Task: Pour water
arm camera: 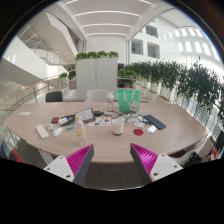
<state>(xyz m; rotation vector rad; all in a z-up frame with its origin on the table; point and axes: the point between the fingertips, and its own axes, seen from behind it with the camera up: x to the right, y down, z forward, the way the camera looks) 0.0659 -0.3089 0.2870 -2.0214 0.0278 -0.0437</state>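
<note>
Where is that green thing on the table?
In the gripper view, the green container stands at the far side of the round table, beyond the open hand-held gripper, slightly right of its fingers, before the plants.

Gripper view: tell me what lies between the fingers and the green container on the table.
In the gripper view, bare tabletop lies just ahead of the open gripper, then a white cup and scattered small items before the green container.

The near half of the table [150,132] lies bare just ahead of the gripper [113,160], whose fingers stand apart. Beyond it, a bottle [79,129], a mug [118,126], a green container [125,100] and scattered papers [60,122] block the centre.
</note>
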